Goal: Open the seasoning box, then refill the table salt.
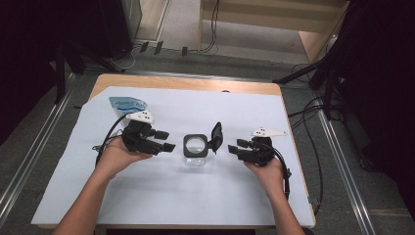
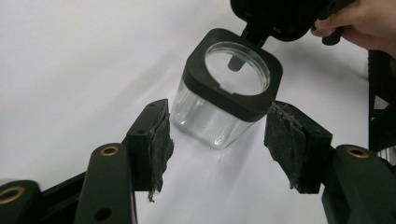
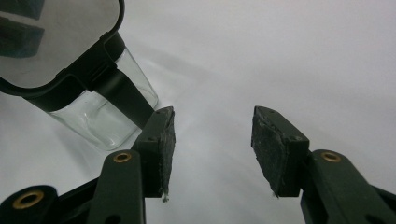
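We see a square clear glass jar with a black collar (image 1: 195, 149) standing near the middle of the white-covered surface (image 1: 161, 196), its hinged black lid (image 1: 216, 134) flipped up on the right. Our left tongs (image 1: 166, 140) hover just left of the jar, jaws apart and empty. Our right tongs (image 1: 237, 147) sit just right of it, also apart and holding nothing.

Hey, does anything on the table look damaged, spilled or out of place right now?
Nothing spilled. The glass jar stands upright with its hinged lid flipped open. The left gripper's pads look frayed at the edges.
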### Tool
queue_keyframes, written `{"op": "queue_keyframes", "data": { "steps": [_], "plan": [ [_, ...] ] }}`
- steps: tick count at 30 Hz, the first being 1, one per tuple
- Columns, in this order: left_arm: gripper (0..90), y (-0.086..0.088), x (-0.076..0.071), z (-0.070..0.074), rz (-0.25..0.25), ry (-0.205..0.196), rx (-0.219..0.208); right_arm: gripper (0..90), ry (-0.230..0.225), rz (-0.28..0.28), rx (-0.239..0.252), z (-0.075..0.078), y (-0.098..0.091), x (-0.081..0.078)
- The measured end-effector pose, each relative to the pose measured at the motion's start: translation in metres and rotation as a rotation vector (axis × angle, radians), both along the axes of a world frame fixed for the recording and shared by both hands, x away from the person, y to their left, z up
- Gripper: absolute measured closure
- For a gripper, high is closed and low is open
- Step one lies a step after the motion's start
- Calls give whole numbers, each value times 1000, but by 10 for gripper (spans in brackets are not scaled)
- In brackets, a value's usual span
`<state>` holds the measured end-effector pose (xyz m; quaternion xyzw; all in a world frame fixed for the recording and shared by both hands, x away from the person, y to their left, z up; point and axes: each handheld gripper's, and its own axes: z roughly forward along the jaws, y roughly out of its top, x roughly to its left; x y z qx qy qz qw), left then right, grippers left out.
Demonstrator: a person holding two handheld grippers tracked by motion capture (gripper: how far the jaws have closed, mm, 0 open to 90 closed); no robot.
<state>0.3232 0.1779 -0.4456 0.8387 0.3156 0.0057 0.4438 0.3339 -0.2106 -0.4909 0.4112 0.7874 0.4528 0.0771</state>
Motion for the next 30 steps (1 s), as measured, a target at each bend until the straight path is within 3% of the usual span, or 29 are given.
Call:
{"op": "queue_keyframes", "data": {
  "steps": [14, 21, 26, 30],
  "plan": [
    [506, 24, 0, -3, 57, -34, -24, 510, -3, -9, -17, 1, -1, 0],
    [468, 40, 1, -4, 110, -15, 3, 508, -13, -9, -16, 1, 0, 2],
    [439, 54, -1, -4, 158, -14, -10, 513, -20, -9, -11, 0, 1, 5],
    [440, 66, -3, -2, 190, -15, -19, 519, 0, -13, -11, 2, 1, 9]
  ]
}}
